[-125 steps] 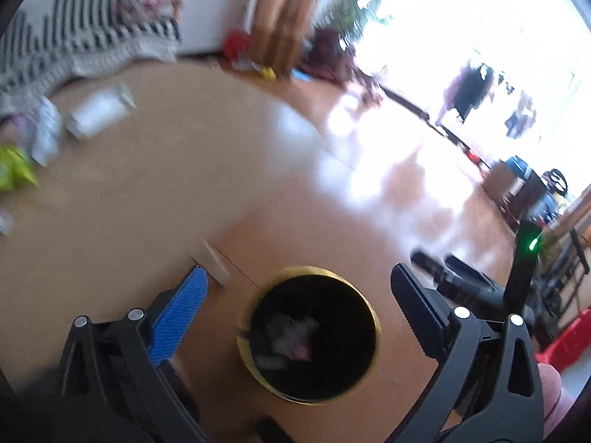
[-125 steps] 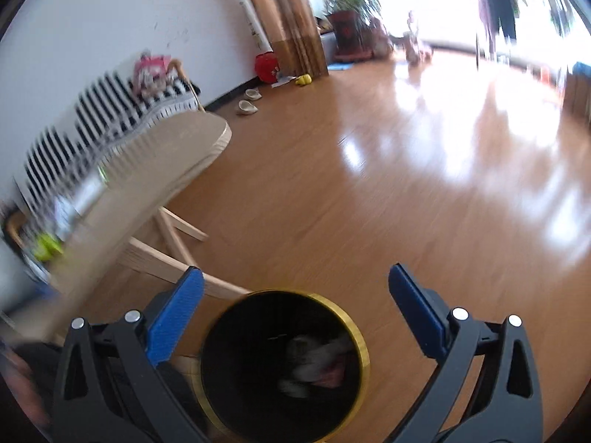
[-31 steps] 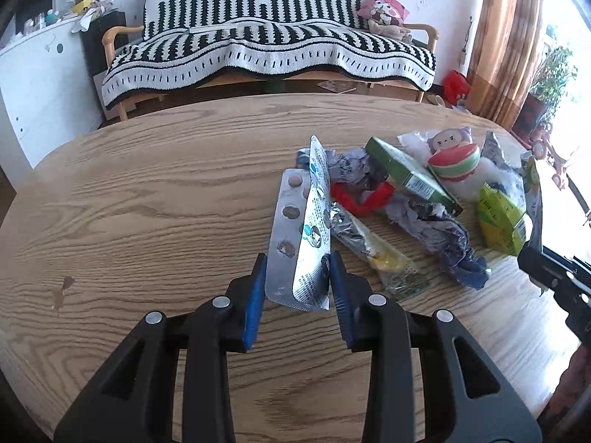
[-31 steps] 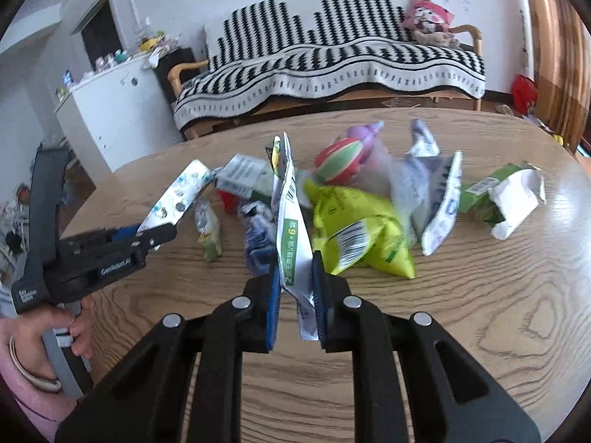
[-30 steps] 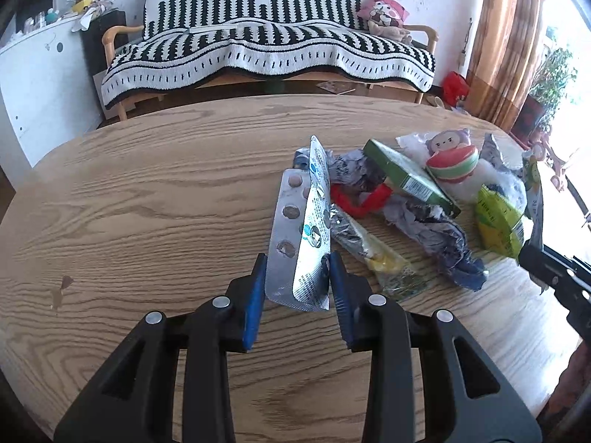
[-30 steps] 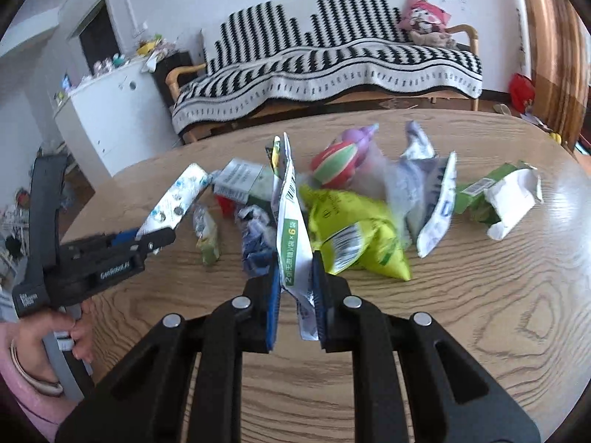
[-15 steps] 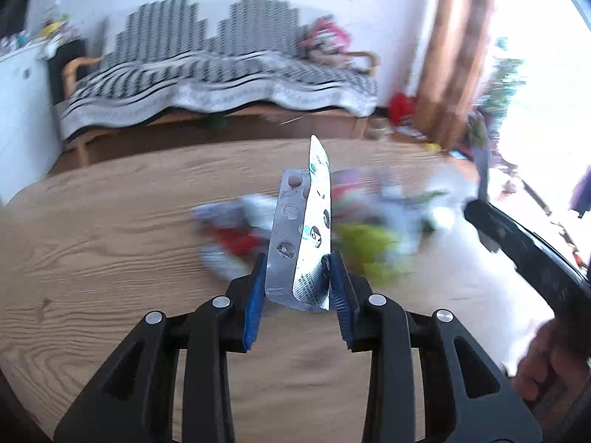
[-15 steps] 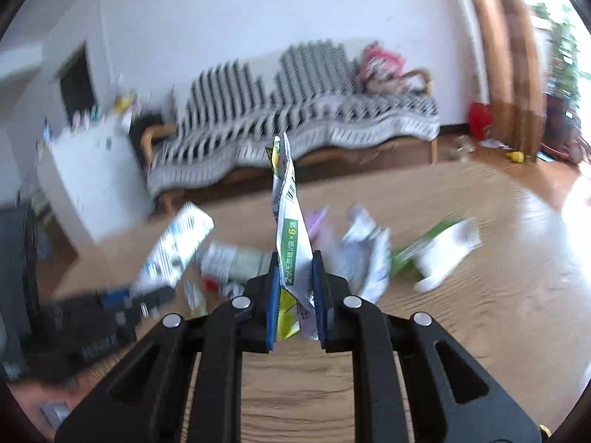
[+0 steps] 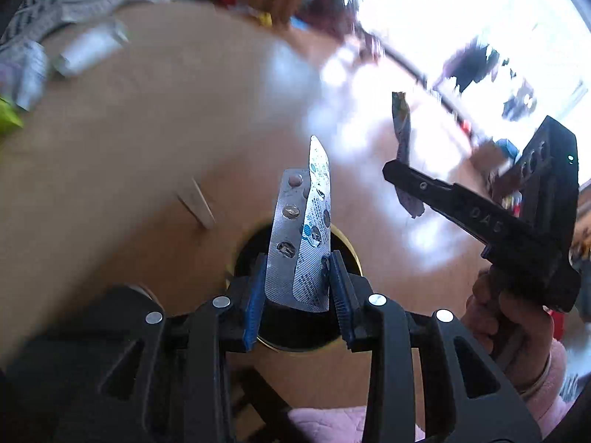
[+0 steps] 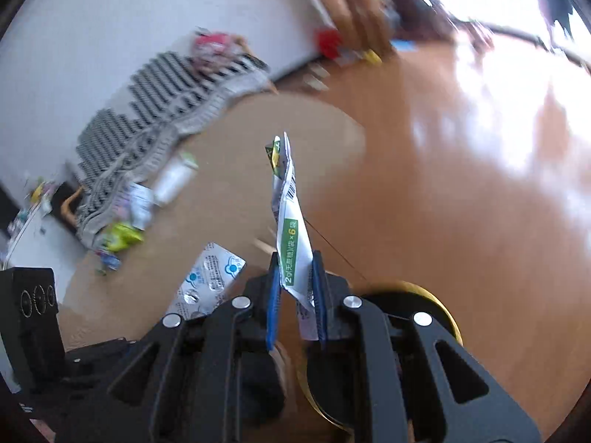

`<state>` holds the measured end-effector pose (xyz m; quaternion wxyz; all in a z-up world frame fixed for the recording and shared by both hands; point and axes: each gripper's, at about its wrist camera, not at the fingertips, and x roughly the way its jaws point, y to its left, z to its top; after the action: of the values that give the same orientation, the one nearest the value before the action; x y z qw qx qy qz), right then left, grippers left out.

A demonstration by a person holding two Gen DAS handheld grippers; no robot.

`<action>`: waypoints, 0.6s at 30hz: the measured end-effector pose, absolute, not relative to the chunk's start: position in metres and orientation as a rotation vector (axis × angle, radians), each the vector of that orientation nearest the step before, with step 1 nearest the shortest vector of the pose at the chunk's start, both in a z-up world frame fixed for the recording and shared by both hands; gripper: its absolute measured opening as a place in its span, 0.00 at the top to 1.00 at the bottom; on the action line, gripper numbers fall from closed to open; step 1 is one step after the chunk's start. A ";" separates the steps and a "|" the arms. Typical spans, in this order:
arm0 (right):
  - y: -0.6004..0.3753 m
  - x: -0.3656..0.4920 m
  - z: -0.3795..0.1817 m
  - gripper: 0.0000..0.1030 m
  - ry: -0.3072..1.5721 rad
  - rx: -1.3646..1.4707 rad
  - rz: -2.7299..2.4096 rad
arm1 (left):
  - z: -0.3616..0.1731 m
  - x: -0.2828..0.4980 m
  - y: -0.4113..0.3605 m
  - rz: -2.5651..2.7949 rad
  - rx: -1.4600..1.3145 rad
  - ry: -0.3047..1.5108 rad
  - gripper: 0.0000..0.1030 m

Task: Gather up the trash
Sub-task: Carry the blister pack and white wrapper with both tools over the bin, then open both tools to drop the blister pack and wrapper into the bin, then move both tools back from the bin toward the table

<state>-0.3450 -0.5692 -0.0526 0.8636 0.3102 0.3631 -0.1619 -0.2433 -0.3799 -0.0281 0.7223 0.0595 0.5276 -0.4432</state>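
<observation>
Gripping light, stiff blister pack (image 9: 301, 243) by its bottom edge, left jaws closed; right jaws pinch a flimsy sachet (image 10: 293, 247) over bin (image 9: 343, 243).

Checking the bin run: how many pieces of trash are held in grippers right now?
2: a silver blister pack in the left gripper above the gold-rimmed bin, and a white-green sachet in the right gripper.
</observation>
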 end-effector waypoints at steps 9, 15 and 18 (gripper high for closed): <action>-0.592 -0.373 -0.148 0.84 0.903 0.827 -0.304 | -0.087 -0.276 -0.411 -0.927 0.252 1.294 0.68; -0.597 -0.366 -0.158 0.84 0.934 0.855 -0.320 | -0.089 -0.267 -0.419 -0.898 0.273 1.290 0.65; -0.604 -0.366 -0.166 0.44 0.947 0.896 -0.338 | -0.095 -0.263 -0.411 -0.836 0.233 1.293 0.12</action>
<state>-0.3655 -0.6044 -0.1662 0.7815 0.4151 0.4386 -0.1567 -0.2630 -0.4113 -0.0955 0.7117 0.1049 0.5833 -0.3771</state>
